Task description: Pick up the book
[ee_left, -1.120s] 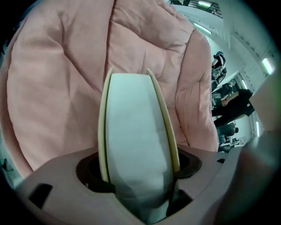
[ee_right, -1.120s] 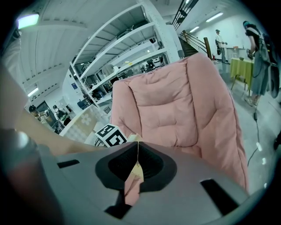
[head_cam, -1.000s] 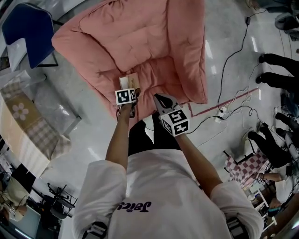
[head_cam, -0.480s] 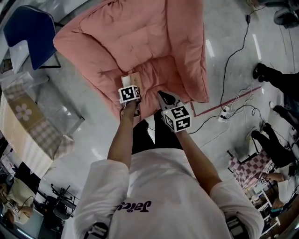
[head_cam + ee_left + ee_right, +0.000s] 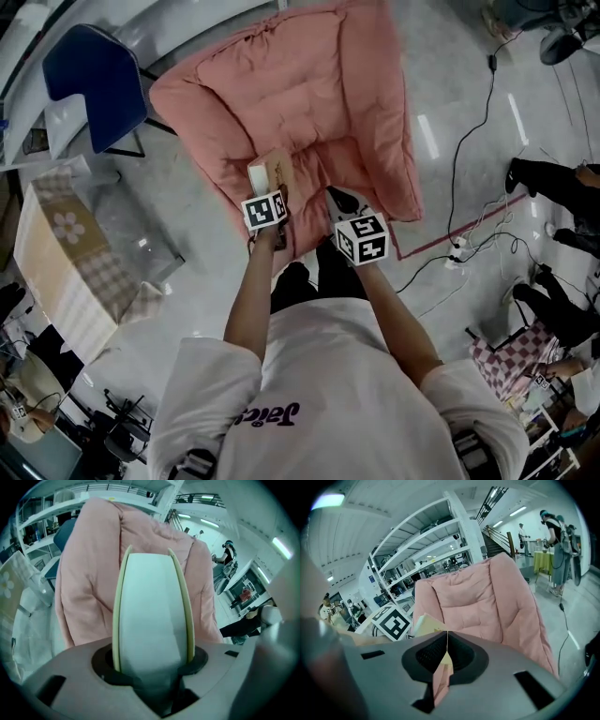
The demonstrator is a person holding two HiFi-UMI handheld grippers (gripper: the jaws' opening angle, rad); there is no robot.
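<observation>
Head view: pink padded lounge chair point(image 5: 309, 94); tan-covered book point(image 5: 274, 173), over the chair's seat, clamped by its covers between the jaws of the left gripper point(image 5: 269, 194); right gripper point(image 5: 333, 195) just beside, jaws pressed together on nothing.

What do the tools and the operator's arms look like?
Left tool and right tool: grey moulded bodies, each carrying a white cube with black square markers. No cable seen on either. The person wears a white short-sleeved T-shirt; forearms bare.
</observation>
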